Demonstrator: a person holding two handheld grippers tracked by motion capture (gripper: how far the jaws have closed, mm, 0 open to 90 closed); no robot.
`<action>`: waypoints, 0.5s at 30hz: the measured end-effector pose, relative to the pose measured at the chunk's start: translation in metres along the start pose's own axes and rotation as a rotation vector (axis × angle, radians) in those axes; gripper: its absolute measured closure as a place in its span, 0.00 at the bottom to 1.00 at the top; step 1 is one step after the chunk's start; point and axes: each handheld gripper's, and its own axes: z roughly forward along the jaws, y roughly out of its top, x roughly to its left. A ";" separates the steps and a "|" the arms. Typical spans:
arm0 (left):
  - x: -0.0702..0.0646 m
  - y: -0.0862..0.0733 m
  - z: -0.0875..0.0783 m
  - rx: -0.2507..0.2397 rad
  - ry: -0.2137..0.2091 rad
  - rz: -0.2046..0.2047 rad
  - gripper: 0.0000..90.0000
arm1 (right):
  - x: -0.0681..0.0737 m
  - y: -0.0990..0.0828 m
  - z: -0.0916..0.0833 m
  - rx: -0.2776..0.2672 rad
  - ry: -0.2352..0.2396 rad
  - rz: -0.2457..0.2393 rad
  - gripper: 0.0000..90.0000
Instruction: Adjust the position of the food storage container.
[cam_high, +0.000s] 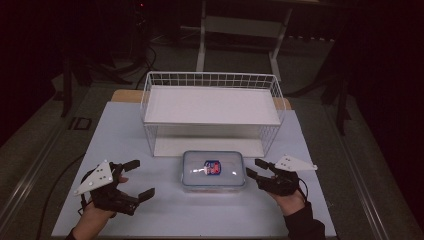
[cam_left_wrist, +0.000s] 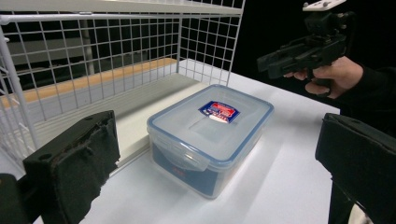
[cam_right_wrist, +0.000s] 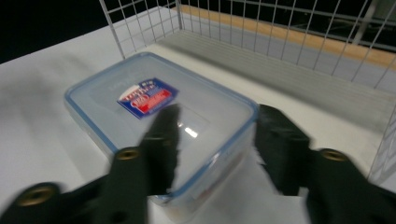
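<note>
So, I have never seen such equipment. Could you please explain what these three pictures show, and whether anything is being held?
A person sits at a white table holding a black two-jaw tool in each hand: the left gripper and the right gripper. One camera looks down from above; the other two ride on the grippers. On the table lies a clear plastic box with a blue-rimmed lid, before a white wire rack with two shelves. Both grippers are open and hold nothing; the right one's jaws stand by the box's corner.
</note>
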 end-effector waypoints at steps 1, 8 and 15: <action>0.000 0.001 0.002 0.005 0.002 -0.004 0.00 | 0.001 0.002 0.000 -0.003 0.004 -0.001 0.42; 0.000 0.008 0.014 0.029 -0.016 -0.012 0.00 | 0.010 0.008 0.000 -0.030 0.037 -0.028 0.12; 0.004 0.013 0.027 0.072 0.000 -0.047 0.00 | 0.018 0.013 -0.008 -0.032 0.055 -0.069 0.17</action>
